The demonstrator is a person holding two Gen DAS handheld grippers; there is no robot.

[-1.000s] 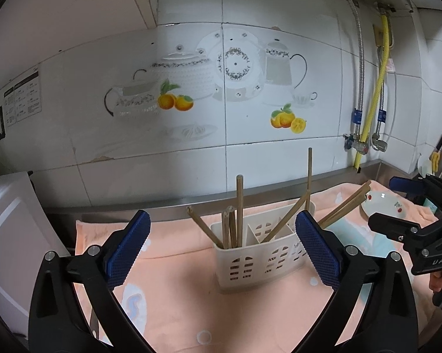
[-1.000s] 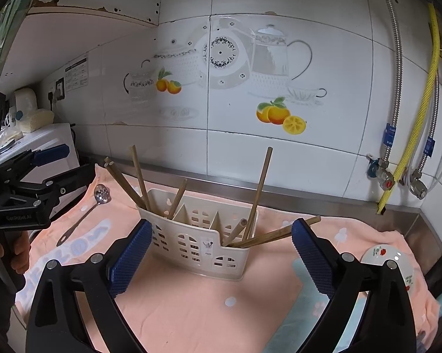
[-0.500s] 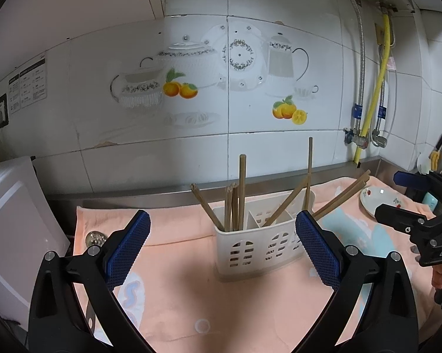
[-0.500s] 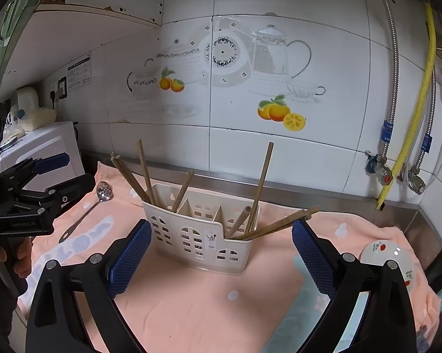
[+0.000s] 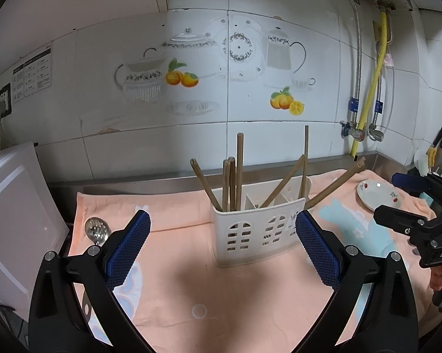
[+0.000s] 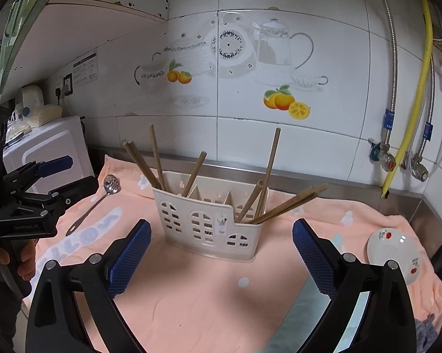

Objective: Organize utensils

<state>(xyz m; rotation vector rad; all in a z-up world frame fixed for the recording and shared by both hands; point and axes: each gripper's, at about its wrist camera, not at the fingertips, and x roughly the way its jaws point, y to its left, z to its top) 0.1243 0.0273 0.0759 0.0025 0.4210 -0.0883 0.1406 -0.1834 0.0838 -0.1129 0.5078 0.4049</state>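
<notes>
White glossy tiles [image 5: 280, 14] cover the wall, printed with teapots [image 5: 188, 44], a clock-faced plate [image 6: 228, 44] and oranges [image 5: 181, 78]. A steel ledge [image 6: 338, 188] runs along the foot of the wall behind the counter [image 5: 126, 184]. At the right corner a yellow hose [image 5: 377, 82] and braided metal pipes [image 6: 393, 58] drop to valves [image 6: 382, 154]. On the left wall hang a printed notice [image 5: 32, 76] and a socket [image 6: 68, 83], above a white appliance [image 6: 56, 144]. The paint on the upper wall [image 6: 97, 11] is peeling.

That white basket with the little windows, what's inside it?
The white basket holds wooden chopsticks standing and leaning in its end compartments, one in the middle. Their lower ends are hidden by its walls, so anything lying at the bottom cannot be seen.
</notes>
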